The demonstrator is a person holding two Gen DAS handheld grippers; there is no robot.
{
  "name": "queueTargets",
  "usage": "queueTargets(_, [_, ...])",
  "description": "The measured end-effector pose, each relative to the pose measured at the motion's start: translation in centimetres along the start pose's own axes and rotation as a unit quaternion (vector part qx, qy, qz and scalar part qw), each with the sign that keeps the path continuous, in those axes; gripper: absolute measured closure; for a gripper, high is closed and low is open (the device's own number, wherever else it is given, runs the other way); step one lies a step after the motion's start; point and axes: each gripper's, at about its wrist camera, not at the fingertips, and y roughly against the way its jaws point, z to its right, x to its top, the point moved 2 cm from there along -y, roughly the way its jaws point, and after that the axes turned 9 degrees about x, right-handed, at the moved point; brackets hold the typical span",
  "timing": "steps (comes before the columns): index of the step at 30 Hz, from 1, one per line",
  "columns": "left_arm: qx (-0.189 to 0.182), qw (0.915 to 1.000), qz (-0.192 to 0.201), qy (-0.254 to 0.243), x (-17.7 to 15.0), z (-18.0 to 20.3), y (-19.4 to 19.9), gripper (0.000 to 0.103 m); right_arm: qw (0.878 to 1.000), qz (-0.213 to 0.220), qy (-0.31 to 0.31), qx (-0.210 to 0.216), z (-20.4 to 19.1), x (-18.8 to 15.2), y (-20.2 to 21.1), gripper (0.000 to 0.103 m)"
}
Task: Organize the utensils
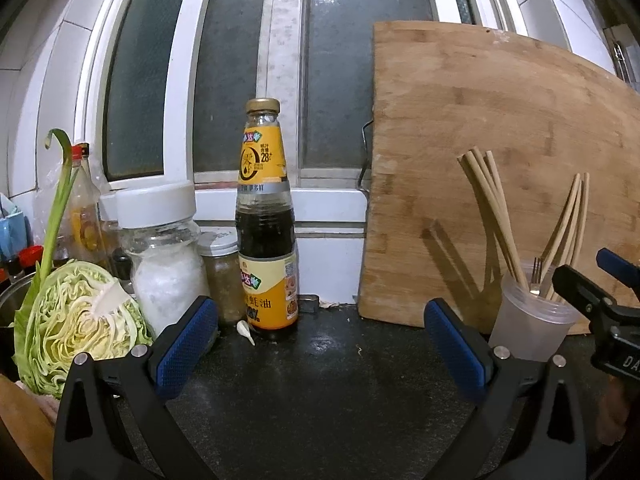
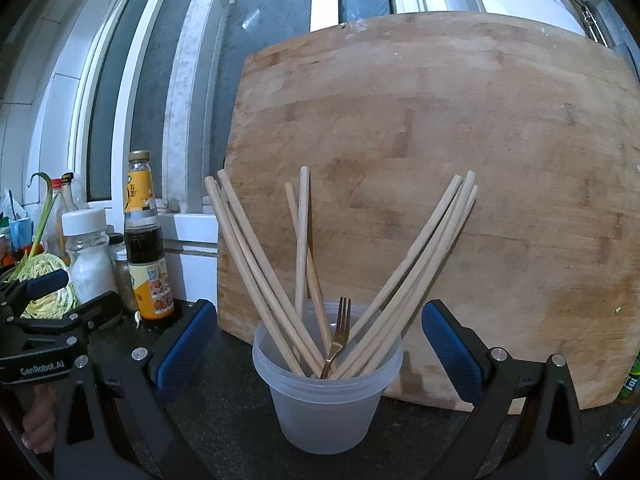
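Right wrist view: my right tongs, spread wide, empty, flank the frosted plastic cup on the dark worktop. Inside it: pale wooden chopsticks fanned apart, one copper-toned fork. Sorting looks mostly done; no loose utensils visible. Behind, touching nothing I can confirm: leaning wooden cutting board. My left tongs, likewise open, face bare worktop before the dark sauce bottle.

Our left tool had black plastic arms, silver screws and blue cross-hatched pads. Our right tool matched it. White "GenRobot.AI" lettering marked one black body, with bare skin showing just below.
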Motion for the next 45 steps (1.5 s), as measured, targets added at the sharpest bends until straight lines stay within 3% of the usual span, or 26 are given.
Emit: queueTargets(45, [-0.003,1.0000,-0.004,-0.007,0.01,0.02,-0.05,0.000,1.000,-0.019,-0.009,-0.015,0.55,-0.56,-0.77,0.000])
